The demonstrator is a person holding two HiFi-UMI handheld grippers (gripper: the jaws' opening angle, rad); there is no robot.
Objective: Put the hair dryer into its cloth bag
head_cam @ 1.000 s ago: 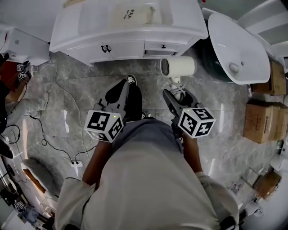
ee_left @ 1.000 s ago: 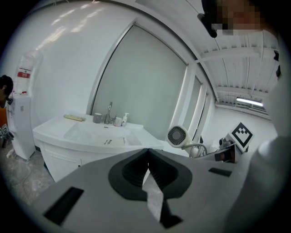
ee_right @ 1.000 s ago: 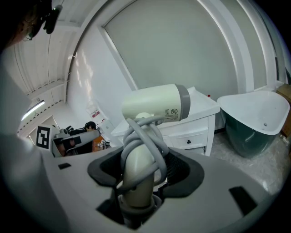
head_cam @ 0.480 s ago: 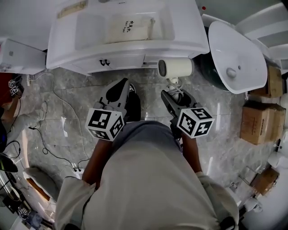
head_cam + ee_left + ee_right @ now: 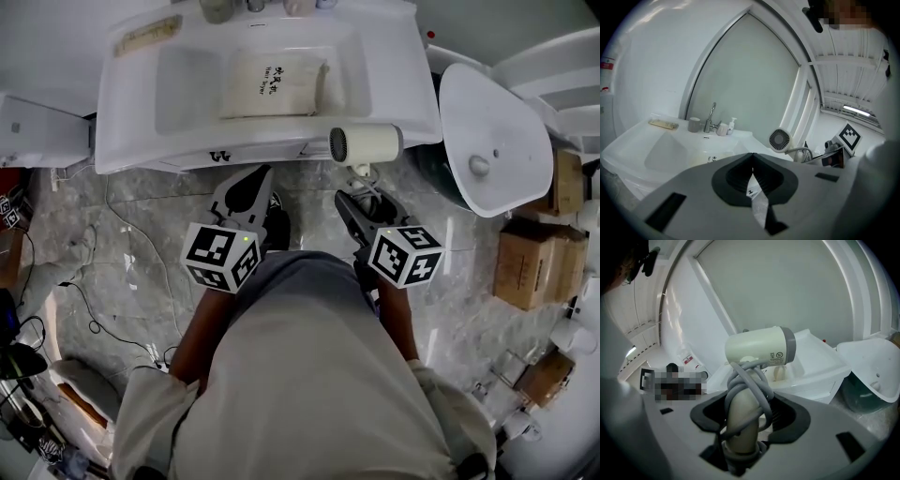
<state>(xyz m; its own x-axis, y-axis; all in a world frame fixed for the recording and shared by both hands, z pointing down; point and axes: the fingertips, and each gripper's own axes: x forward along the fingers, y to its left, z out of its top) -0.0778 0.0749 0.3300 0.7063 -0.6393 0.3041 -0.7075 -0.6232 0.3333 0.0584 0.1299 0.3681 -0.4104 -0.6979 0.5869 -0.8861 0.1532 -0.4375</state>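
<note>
White washbasin (image 5: 127,141); grey marble floor (image 5: 469,281)

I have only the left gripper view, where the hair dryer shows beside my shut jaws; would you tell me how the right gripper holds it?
Observer: The right gripper is shut on the handle of the hair dryer, with the barrel above the jaws.
Operator: Thank you. Is the cord hanging loose?
Observer: No, the grey cord is wound round the handle where the jaws clamp.
Operator: And where is the cloth bag?
Observer: The cloth bag lies flat in the basin of the sink.
</note>
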